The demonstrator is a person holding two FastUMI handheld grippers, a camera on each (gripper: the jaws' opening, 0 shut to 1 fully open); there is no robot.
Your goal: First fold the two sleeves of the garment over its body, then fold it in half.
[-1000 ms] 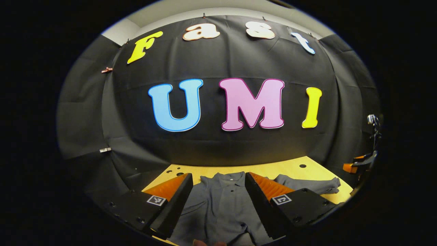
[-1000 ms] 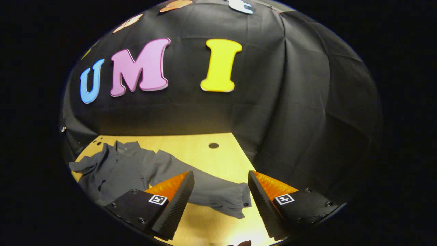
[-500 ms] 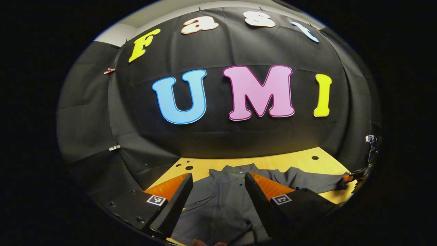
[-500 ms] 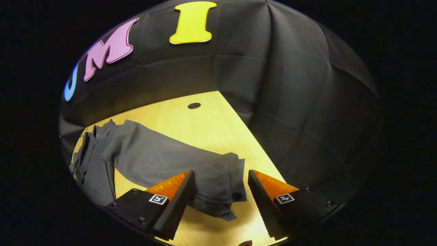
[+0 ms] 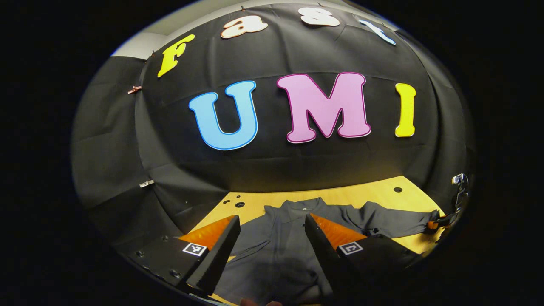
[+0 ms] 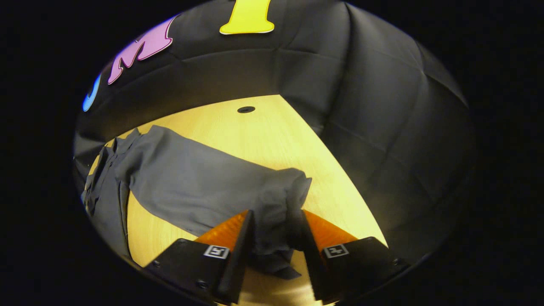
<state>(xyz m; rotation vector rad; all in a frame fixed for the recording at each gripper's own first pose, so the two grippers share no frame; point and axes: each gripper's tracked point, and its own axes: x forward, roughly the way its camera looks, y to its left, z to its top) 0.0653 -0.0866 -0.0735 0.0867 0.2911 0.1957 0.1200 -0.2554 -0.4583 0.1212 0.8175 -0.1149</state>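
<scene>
A grey button-up shirt point(image 5: 276, 250) lies flat on the yellow table point(image 5: 374, 197), collar toward the wall. My left gripper point(image 5: 272, 219) hovers open above the shirt's body, nothing between its fingers. One long sleeve point(image 5: 391, 221) stretches to the right, where the right gripper point(image 5: 442, 221) meets its end. In the right gripper view that sleeve point(image 6: 195, 182) runs diagonally across the table point(image 6: 255, 136) from the shirt's body point(image 6: 106, 187). My right gripper point(image 6: 276, 212) has its fingers narrowed onto the bunched cuff point(image 6: 276, 229), cloth packed between them.
The black cloth wall closes the table off at the back and on both sides. Small round holes point(image 5: 398, 189) dot the tabletop, one point(image 6: 246, 109) near the far corner. Bare yellow wood lies beyond the sleeve.
My right gripper dropped toward the sleeve cuff and its fingers closed in on the cloth. My left gripper tilted down a little over the shirt's body and stayed open.
</scene>
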